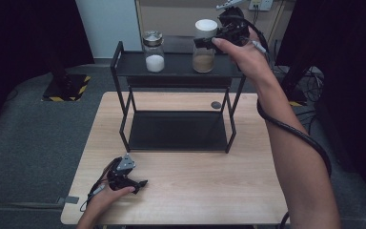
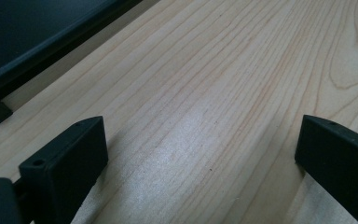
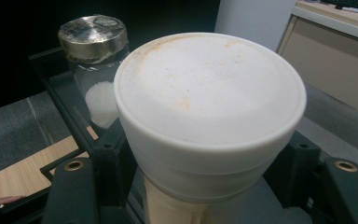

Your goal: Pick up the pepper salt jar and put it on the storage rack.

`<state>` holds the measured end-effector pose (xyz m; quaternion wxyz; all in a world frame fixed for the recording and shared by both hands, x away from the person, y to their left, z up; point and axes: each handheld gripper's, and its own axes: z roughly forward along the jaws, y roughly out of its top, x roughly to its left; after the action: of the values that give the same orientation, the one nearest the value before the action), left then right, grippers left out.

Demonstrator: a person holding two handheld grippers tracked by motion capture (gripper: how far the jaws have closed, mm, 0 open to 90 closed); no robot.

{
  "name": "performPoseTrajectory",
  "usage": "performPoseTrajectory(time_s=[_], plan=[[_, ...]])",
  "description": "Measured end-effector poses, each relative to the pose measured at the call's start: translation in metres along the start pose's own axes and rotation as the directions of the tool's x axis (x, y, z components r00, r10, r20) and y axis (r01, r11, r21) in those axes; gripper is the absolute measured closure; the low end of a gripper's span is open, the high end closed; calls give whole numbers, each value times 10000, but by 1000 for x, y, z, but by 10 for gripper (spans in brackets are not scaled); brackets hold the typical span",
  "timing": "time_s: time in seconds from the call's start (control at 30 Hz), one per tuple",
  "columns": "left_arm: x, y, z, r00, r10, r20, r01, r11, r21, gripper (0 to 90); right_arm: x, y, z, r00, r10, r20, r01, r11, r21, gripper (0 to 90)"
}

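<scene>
White-lidded jar (image 1: 204,46): stands upright on the top shelf of the black rack (image 1: 124,64), toward the rack's right end; clear glass with brownish powder in its lower part and a wide white lid (image 3: 209,100), faintly stained tan.
Right claw (image 1: 208,42): at the jar's lid, its two black jaws on either side of the jar just under the lid, pressed against it in the right gripper view; clenched on the white-lidded jar.
Right hand (image 1: 243,52): raised beside the rack's right end, wrapped around the claw's body, a black cable trailing down the forearm.
Metal-lidded jar (image 1: 154,51): on the same shelf, left of the white-lidded jar and apart from it; white grains fill its lower part, a dull metal lid (image 3: 93,31) on top.
Black rack: two tiers, at the far middle of the wooden counter (image 1: 195,181); lower shelf bare.
Left claw (image 1: 142,182): resting low on the counter in front of the rack, toward its left leg; jaws spread wide over bare wood, released, holding nothing.
Left hand (image 1: 107,195): behind that claw, near the counter's front edge.
</scene>
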<state>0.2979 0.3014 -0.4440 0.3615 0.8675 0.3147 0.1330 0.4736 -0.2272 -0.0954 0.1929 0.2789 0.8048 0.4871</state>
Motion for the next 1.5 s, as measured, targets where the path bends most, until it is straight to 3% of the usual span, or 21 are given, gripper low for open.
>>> performPoseTrajectory(time_s=[0.3,0.9,1.2,1.33,1.5], plan=[[0,0,0,10000,-4,-5,4,10000,1,13,-3,-2,10,9999,64,77,-65,9999,123,353],[0,0,0,10000,-2,-12,2,10000,0,13,-9,-9,10,9994,332,-80,-333,9994,-107,337],[-1,0,0,10000,-32,-15,32,10000,-24,13,-5,-11,9,9999,88,81,-87,9999,-103,176],[-1,0,0,10000,-34,-15,34,10000,-25,13,3,-10,7,9989,-214,413,208,9997,158,107],[-1,0,0,10000,-38,-22,38,10000,-27,13,8,-14,-2,9983,-292,508,286,9995,114,70]])
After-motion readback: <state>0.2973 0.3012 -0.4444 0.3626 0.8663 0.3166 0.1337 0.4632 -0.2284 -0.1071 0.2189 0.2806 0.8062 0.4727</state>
